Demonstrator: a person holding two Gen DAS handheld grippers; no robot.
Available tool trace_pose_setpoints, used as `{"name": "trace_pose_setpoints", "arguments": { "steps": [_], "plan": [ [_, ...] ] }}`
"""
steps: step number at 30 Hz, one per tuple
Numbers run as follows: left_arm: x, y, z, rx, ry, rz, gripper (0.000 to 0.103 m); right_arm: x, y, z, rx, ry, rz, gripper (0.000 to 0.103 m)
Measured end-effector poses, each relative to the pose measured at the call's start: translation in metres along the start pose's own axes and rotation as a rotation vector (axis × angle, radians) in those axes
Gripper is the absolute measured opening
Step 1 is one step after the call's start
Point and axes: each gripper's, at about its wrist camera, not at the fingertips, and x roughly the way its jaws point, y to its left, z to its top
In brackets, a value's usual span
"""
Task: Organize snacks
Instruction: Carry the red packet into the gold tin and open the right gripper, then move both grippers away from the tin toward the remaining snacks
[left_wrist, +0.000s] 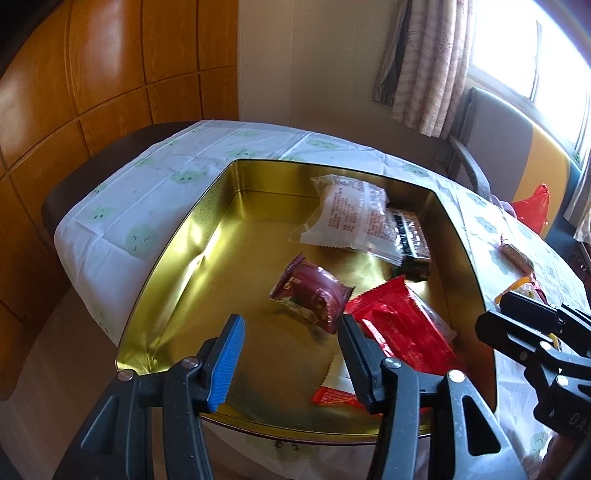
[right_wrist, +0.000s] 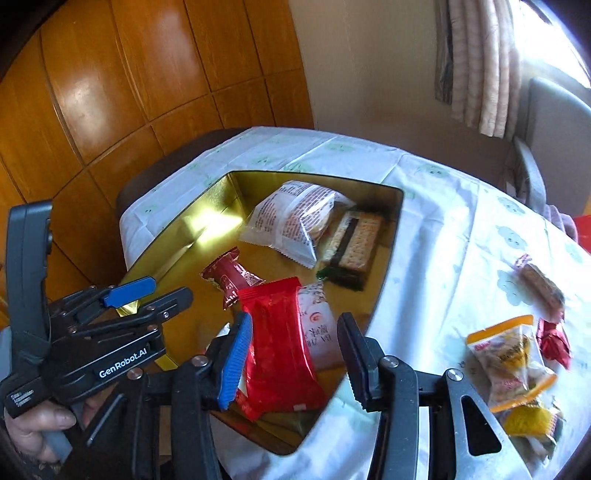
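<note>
**Tin partly filled; loose snacks waiting on the right**

Far left: wood panelling (right_wrist: 110, 74) is filling the background, with the table's white cloth (left_wrist: 110, 206) running out beneath the tin.

Left gripper (left_wrist: 291, 347): it is hovering over the near-left part of the gold tin (left_wrist: 177, 258), jaws standing about half open, nothing between them. A person's hand (right_wrist: 33, 424) is holding its handle, as the right wrist view shows.

Centre, inside the tin: a dark red packet (left_wrist: 314, 299) is lying mid-floor; a white pouch (left_wrist: 343, 218) is resting toward the far side, overlapping a cracker pack (right_wrist: 354, 243) just right of it. A bright red packet (right_wrist: 277, 350) is lying at the near right, on top of a pale wrapper.

Right gripper (right_wrist: 295, 354): it is poised over that bright red packet, jaws parted. The blue pad looks close to the packet's left edge; the black pad is standing clear of it. Judged released, not gripped.

Right, outside the tin on the cloth: an orange-trimmed bag (right_wrist: 509, 362), a small red sweet (right_wrist: 554, 339), a yellow piece (right_wrist: 528, 421) and a brown wrapped bar (right_wrist: 543, 288) are lying loose, well apart from the tin.

Judgement: roughly half done. About five items are in; at least four are remaining.
</note>
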Motion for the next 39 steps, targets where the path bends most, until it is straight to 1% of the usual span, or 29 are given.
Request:
{"name": "trace_pose_setpoints", "arguments": {
  "steps": [2, 20, 39],
  "plan": [
    [-0.002, -0.005, 0.0, 0.014, -0.005, -0.007, 0.054, -0.007, -0.003, -0.003, 0.015, -0.013, -0.009, 0.053],
    [-0.017, -0.027, -0.004, 0.092, -0.031, -0.035, 0.054, -0.042, -0.018, -0.019, 0.043, -0.096, -0.088, 0.057],
    [-0.024, -0.05, -0.008, 0.162, -0.036, -0.063, 0.054, -0.062, -0.06, -0.038, 0.156, -0.114, -0.151, 0.06]
  ]
}}
